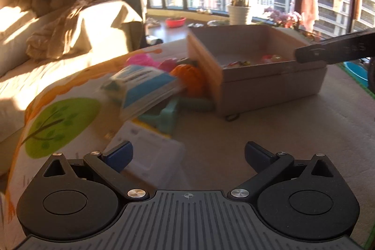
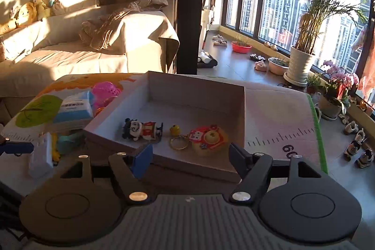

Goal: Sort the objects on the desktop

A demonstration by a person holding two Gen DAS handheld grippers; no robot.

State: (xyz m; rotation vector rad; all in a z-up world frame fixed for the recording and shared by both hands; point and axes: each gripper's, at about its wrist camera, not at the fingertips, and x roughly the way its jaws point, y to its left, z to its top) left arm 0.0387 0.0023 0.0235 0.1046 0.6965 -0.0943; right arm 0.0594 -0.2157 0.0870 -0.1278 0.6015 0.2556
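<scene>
The left gripper (image 1: 188,157) is spread wide with nothing between its blue pads, low over the mat (image 1: 281,128). Just ahead of its left finger lies a clear case (image 1: 152,156). Beyond that sits a teal toy (image 1: 164,117), with a blue-and-white pack (image 1: 143,86) resting tilted on top of it (this part is blurred). Behind the pack are an orange ball (image 1: 189,77) against the box (image 1: 257,83) and a pink basket (image 1: 140,60) further back.

The right gripper (image 2: 191,158) is also wide open and empty, hovering at the box's near wall (image 2: 187,163). Inside the box lie a panda figure (image 2: 140,130), a small yellow bell (image 2: 175,130), a key ring (image 2: 178,143) and a round red-and-yellow charm (image 2: 208,138). Far off stand a sofa (image 2: 70,57) and a potted palm (image 2: 302,62) by the window.
</scene>
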